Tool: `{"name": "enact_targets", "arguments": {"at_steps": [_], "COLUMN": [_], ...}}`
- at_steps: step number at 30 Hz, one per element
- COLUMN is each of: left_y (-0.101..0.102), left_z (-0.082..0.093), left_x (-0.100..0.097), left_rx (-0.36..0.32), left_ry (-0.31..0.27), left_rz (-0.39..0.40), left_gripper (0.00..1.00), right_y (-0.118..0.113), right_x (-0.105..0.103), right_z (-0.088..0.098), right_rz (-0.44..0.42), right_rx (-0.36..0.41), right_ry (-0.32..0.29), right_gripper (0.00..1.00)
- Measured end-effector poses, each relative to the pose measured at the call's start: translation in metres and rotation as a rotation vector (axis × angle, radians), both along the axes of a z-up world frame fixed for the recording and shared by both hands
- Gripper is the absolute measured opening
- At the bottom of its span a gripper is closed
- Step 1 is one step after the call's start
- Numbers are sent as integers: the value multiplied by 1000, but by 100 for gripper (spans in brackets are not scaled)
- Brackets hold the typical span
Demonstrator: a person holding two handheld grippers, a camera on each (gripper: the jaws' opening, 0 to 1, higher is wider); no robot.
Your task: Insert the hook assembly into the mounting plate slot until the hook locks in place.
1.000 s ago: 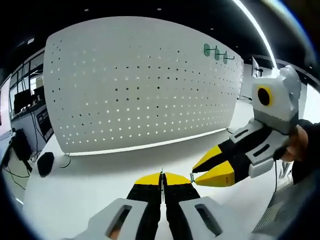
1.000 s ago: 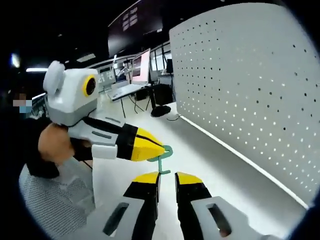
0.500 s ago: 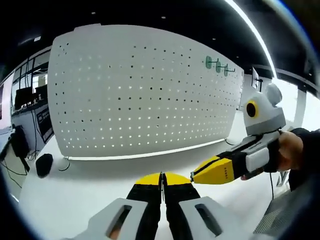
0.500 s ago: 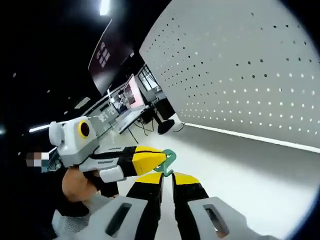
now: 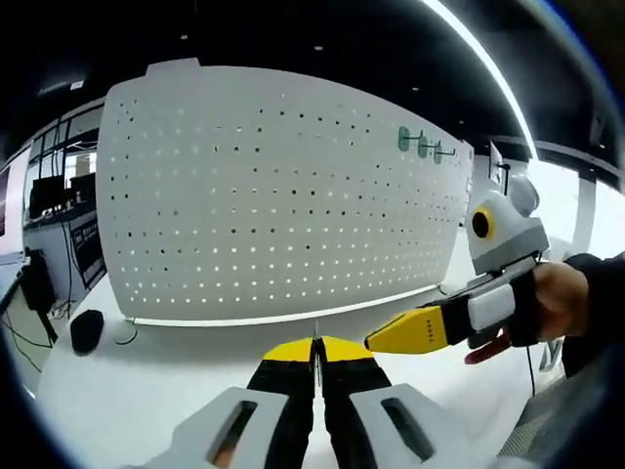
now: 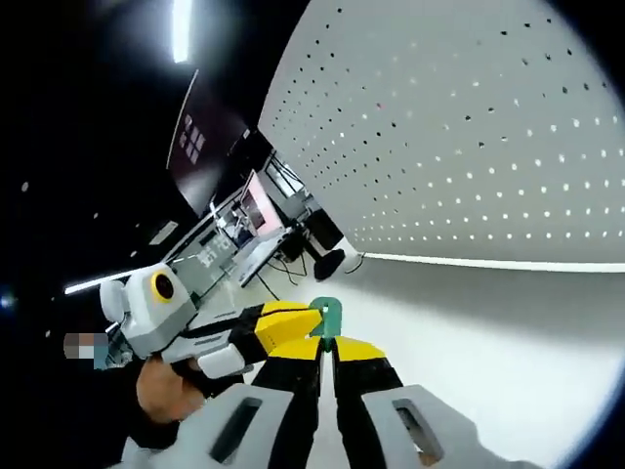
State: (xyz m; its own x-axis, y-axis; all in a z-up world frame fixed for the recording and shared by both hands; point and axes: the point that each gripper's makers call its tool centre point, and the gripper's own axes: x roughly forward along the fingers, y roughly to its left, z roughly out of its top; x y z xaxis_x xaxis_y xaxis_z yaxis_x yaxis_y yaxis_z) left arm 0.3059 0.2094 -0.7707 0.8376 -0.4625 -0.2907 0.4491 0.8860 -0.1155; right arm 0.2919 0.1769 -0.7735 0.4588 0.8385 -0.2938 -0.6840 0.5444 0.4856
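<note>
A small green hook (image 6: 325,318) stands upright between the yellow tips of my right gripper (image 6: 325,344), which is shut on it. My left gripper (image 6: 309,319), held by a hand, reaches in from the left, its closed yellow tip right beside the hook; whether they touch I cannot tell. In the left gripper view my left gripper (image 5: 314,352) is shut with nothing seen between its jaws. There my right gripper (image 5: 375,343) points in from the right. The white perforated mounting board (image 5: 273,195) stands upright behind, also ahead in the right gripper view (image 6: 488,147).
Several green hooks (image 5: 421,145) hang on the board's upper right. A black mouse (image 5: 86,329) with its cable lies on the white table (image 5: 146,381) at the left. Desks with monitors (image 6: 256,210) stand beyond. A person's hand (image 5: 547,311) grips the right gripper.
My right gripper's jaws have closed in on the green hook, which hung by the left gripper's tip before. In the left gripper view the right gripper has drawn up and away to the right.
</note>
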Motion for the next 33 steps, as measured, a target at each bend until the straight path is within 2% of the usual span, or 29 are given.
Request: {"name": "enact_targets", "arguments": {"at_steps": [1,2,4,5,6,8,9,10,11,12,18,22,26,29,33], "left_y": [0,-1,-1,-2,-2,-3,-3,-3,-3,-3,-3,-3,-7,-9,-11], "left_z": [0,-1,-2,-3,-3,-3,-3,-2,-2,-3,-1,-4,-7,-6,-3], "left_x": [0,0,0,0,-1,-1,-1,-2,-2,-2,-3,-2,-5,-6,-7], "left_rx": [2,2,-2,-6,-9,-4,-12,-16,-19,-22,-83,-108,-144,-143,-160], "left_ry": [0,1,8,13,15,15,17,18,19,23,47,66,95,94,93], "left_rz": [-1,-2,-6,-10,-12,-14,-15,-15,-16,-17,-21,-20,-30,-39,-47], "left_gripper": [1,1,2,2,2,2,2,2,2,2,1,1,1,1,1], "right_y": [1,1,2,2,1,5,6,7,8,8,4,4,7,9,9], "right_x": [-1,-1,-1,-1,0,-4,-5,-7,-8,-8,-4,-3,-2,-2,-1], "right_z": [2,3,6,7,9,13,13,14,15,14,13,10,9,5,6], "right_rz": [21,29,59,65,79,119,128,150,162,169,154,156,167,185,188], "right_rx": [-48,-79,-172,-198,-281,-364,-393,-434,-451,-470,-468,-484,-500,-539,-544], "right_ry": [-63,-94,-220,-250,-350,-466,-491,-548,-570,-580,-557,-568,-595,-622,-648], "right_gripper": [1,1,1,1,1,1,1,1,1,1,1,1,3,4,4]}}
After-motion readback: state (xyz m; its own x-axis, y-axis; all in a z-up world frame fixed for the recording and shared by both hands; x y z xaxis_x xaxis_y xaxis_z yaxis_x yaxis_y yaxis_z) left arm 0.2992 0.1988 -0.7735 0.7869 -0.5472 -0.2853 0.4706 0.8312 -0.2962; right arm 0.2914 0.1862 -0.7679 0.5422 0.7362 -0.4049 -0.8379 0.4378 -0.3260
